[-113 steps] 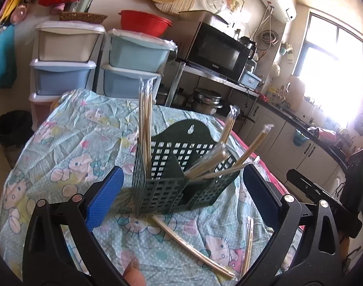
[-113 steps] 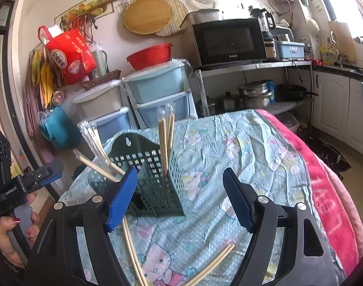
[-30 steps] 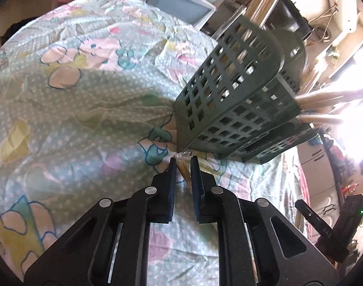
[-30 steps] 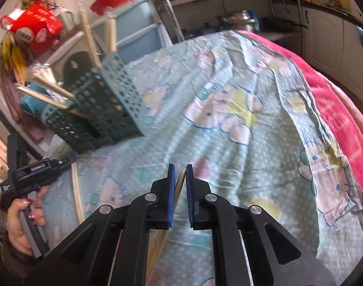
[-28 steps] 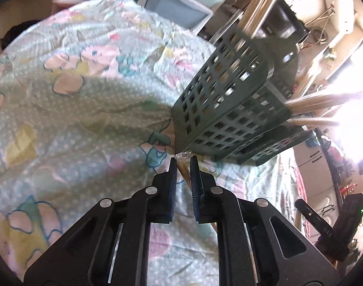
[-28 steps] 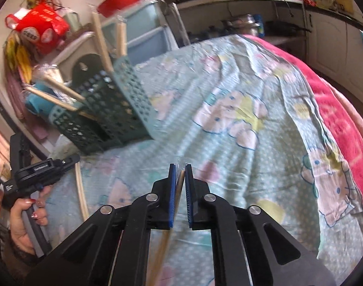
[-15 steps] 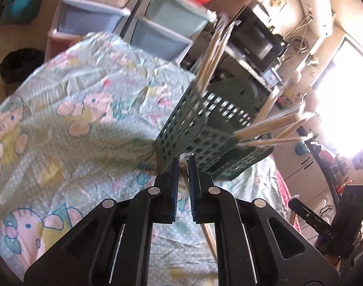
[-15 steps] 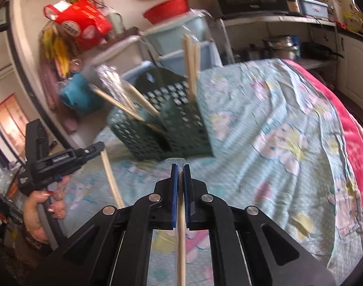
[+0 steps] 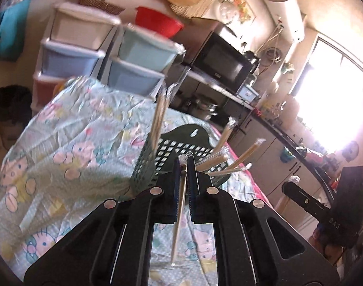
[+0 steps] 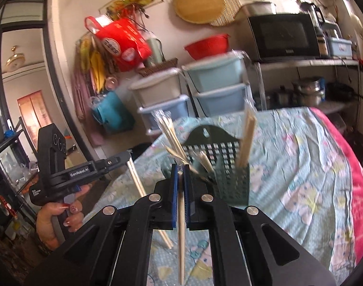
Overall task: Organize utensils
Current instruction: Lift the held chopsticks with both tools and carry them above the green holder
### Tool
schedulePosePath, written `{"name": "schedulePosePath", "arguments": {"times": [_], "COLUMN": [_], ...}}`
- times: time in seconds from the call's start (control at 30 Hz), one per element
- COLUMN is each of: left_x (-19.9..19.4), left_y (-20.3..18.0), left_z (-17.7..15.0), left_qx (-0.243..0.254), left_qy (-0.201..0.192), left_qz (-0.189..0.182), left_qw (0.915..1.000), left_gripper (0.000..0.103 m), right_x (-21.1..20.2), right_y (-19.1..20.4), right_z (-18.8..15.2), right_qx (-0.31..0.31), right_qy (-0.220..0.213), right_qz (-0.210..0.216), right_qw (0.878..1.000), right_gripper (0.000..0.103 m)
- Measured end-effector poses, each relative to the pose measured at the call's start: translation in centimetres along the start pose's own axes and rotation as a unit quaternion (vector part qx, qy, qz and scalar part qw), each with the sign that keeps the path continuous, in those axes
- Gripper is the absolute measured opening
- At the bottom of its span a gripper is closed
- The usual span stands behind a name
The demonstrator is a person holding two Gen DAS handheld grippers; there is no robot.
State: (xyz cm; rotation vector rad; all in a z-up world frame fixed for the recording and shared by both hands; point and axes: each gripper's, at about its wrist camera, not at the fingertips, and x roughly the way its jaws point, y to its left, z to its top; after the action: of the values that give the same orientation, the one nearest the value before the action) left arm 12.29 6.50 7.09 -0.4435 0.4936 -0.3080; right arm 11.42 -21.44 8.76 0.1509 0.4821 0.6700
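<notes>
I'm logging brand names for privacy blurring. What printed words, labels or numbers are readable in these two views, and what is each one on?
"GenRobot.AI": white print on the side of the left gripper, seen in the right wrist view.
Small white print lower on that same handle: too small to read.
White word on the microwave door: blurred, unreadable.
White print on the red bag: blurred, unreadable.
Embossed letters on the right gripper body, left wrist view: unclear.
</notes>
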Motion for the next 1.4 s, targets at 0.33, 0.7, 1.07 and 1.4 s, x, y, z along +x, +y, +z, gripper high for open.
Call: {"name": "schedulePosePath", "arguments": {"times": [0.33, 0.7, 1.07, 1.4], "left_x": [-2.3, -5.6, -6.7, -5.5], "left_y": [-3.1, -6.8, -8.2, -8.7], "left_z": [2.6, 7.3, 10.4, 11.6], "left_qx": [0.035, 0.094, 0.114, 0.127], "left_qy": [-0.042, -0.111, -0.164, -0.195], "left_qz": [-0.028, -0.032, -0.013, 0.015], "left_qw": [0.9981, 0.9889, 0.9799, 0.9725], "left_gripper": [0.004, 0.004, 0.004, 0.004], "right_x": [-1.7, -3.4, -3.5, -2.6], "right_y": [1.3, 1.6, 1.1, 0.1], "right_z": [4.3, 10.4, 13.6, 14.3], "right_qx": [-0.015, -0.045, -0.048, -0.071], "right_qy": [-0.083, -0.17, -0.214, -0.245], "right_qz": [0.012, -0.007, -0.018, -0.069], "right_qw": [0.996, 0.984, 0.976, 0.964], "right_gripper": [0.005, 0.005, 0.005, 0.005]}}
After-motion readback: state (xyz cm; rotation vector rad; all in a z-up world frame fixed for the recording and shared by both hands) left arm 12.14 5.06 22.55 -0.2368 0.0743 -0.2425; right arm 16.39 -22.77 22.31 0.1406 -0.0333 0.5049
